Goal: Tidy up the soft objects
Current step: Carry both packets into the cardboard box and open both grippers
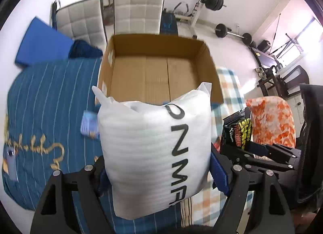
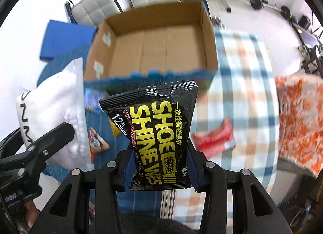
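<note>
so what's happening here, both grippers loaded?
Yes. A person is sorting soft items with two handheld grippers. The left gripper is shut on a white foam bag, the right gripper on a black shoe-wipes pack. Both items hang above the bedding, in front of the cardboard box, which looks empty. An orange-patterned towel and a red packet lie on the checked cloth.

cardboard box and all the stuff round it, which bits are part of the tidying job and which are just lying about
Part of the job:
- cardboard box
- white foam bag, in the left gripper
- black shoe wipes pack, in the right gripper
- red packet
- orange patterned cloth

Just lying about:
- white chairs
- barbell rack
</note>
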`<state>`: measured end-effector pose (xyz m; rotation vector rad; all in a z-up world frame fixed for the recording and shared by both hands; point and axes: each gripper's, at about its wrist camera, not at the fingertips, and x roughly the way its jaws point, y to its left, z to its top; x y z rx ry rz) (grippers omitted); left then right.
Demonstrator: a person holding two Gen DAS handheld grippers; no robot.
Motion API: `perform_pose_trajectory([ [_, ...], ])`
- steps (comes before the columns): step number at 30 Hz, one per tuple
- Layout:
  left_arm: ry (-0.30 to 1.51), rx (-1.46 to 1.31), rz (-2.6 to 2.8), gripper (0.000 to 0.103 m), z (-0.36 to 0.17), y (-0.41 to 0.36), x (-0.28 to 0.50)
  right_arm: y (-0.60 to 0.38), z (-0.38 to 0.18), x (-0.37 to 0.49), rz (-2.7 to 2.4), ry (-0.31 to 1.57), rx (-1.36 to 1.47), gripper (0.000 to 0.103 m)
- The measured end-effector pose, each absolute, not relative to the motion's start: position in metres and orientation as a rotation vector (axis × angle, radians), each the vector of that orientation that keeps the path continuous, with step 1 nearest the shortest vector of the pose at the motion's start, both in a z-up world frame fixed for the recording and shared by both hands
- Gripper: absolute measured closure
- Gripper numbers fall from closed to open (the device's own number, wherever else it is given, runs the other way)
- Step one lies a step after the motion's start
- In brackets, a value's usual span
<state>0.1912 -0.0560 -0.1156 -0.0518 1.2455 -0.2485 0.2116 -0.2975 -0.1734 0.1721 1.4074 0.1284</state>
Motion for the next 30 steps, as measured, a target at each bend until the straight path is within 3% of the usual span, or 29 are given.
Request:
perform_pose_trajectory([
  [13,1.225,-0.016,-0.277,0.023,-0.118,-0.074,0.297,-0.307,-0.169,0.334,0.11,1.337,0.15,0.057],
  [30,1.561,-0.276,-0.349,0.023,-0.291,-0.07,0.478,-0.317,-0.321,0.499,0.041,1.529,0.149,0.056],
])
